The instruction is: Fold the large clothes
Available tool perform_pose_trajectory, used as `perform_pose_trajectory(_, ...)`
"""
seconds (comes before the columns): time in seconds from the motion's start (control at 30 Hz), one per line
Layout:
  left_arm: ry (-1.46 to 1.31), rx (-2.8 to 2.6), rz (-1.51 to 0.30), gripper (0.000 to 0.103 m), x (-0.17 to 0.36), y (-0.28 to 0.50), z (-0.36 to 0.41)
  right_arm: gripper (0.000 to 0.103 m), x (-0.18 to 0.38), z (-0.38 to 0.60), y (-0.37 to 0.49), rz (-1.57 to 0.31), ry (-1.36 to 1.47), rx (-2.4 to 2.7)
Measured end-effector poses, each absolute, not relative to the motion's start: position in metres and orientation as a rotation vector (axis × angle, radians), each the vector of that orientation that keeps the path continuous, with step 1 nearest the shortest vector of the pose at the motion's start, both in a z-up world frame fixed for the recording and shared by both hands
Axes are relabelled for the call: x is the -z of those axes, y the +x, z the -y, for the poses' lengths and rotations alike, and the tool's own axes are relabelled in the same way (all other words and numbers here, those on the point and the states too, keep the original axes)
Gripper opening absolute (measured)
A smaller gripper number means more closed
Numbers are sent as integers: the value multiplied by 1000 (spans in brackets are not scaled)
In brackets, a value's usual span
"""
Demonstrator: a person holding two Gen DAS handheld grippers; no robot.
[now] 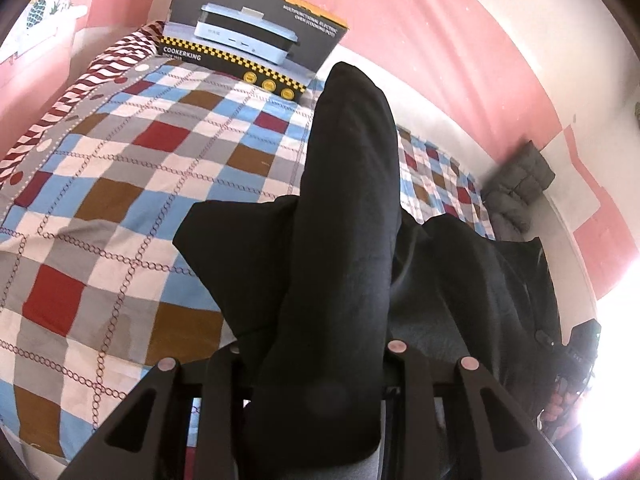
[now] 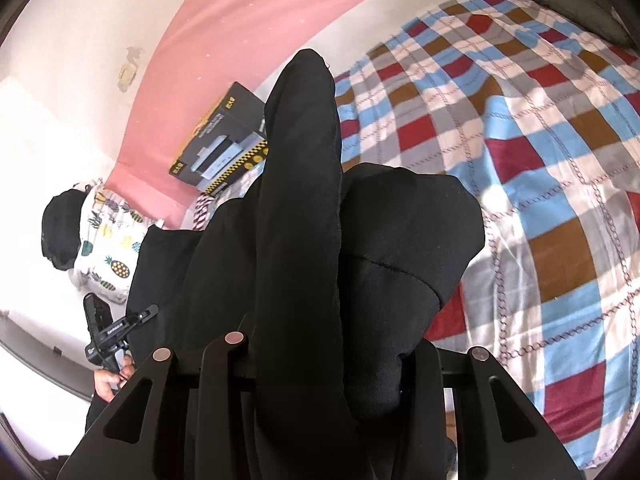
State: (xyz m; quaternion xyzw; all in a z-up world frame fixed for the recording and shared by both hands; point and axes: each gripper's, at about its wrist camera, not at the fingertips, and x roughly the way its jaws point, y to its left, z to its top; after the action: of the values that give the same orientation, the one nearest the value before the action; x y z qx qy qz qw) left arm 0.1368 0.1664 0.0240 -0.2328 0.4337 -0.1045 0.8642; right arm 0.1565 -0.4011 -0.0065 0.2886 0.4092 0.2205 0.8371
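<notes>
Checked bedspread (image 1: 120, 208) lies open from 9 to 12 o'clock of the left tongs (image 1: 316, 352); appliance box (image 1: 256, 36) sits at 11 o'clock against the pink wall (image 1: 440, 32). Grey cushion (image 1: 520, 188) at 2 o'clock. Black garment (image 1: 348, 208) is pinched in the left tongs, rising toward 12. Right tongs (image 2: 320, 344) also clamp the garment's fabric; open bed at 1 to 3 o'clock, pineapple-print pillow (image 2: 108, 240) at 9.

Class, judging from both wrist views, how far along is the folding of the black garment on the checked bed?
Done: both tongs, left and right, have pinched the black garment. In hand: it hangs bunched between them above the checked bedsheet. Left: no neat fold is visible, so all the folding remains.
</notes>
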Motion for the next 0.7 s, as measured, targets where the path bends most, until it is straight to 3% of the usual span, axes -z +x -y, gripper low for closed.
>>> perform_pose_trajectory(0.7, -440, 122, -839, 31, -64, 210, -236, 37, -10, 322, 242, -833, 597, -555)
